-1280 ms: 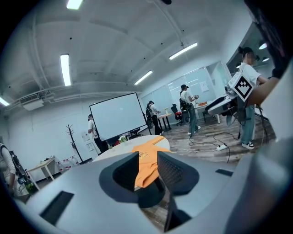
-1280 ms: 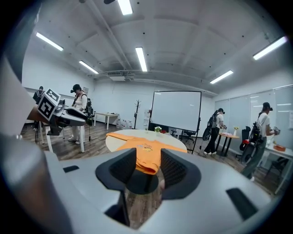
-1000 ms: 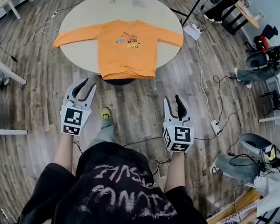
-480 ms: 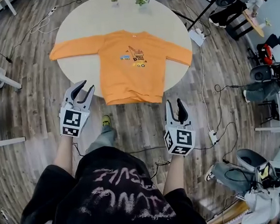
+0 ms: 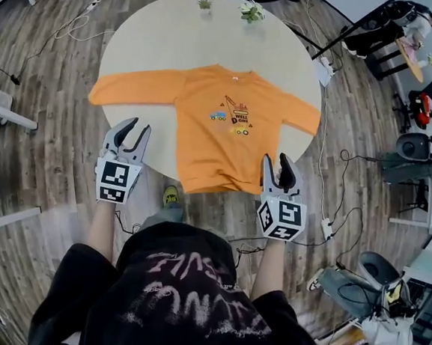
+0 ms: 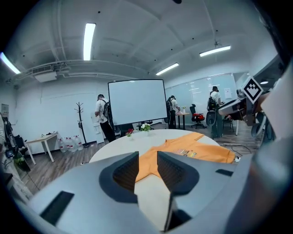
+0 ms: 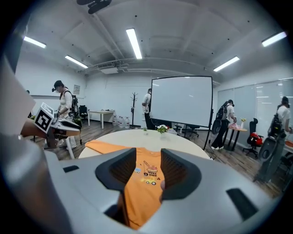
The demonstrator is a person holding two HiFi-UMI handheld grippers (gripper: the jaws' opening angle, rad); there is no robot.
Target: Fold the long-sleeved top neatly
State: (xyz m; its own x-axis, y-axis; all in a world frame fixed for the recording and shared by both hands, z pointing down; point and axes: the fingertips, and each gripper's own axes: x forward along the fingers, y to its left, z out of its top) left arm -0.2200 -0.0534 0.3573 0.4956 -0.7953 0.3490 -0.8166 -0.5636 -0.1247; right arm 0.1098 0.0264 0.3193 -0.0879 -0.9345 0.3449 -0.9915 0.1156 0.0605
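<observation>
An orange long-sleeved top [image 5: 227, 126] lies face up and spread flat on a round pale table [image 5: 189, 35], sleeves out to both sides, its hem at the near edge. My left gripper [image 5: 135, 128] is open and empty, just off the table's near-left edge below the left sleeve. My right gripper [image 5: 275, 161] is open and empty too, beside the hem's right corner. Between the left jaws in the left gripper view [image 6: 147, 167] I see the tabletop and the top [image 6: 197, 151] beyond. The right gripper [image 7: 149, 169] looks along the top's printed front [image 7: 147, 176].
Two small potted plants [image 5: 251, 11] stand at the table's far edge. Cables and a power strip [image 5: 326, 230] lie on the wooden floor to the right. White desks stand at the left; chairs and several people are near a projection screen [image 6: 136, 100].
Both grippers have come forward to the table's near edge, and the top now lies close in front of them. The jaws stand as before.
</observation>
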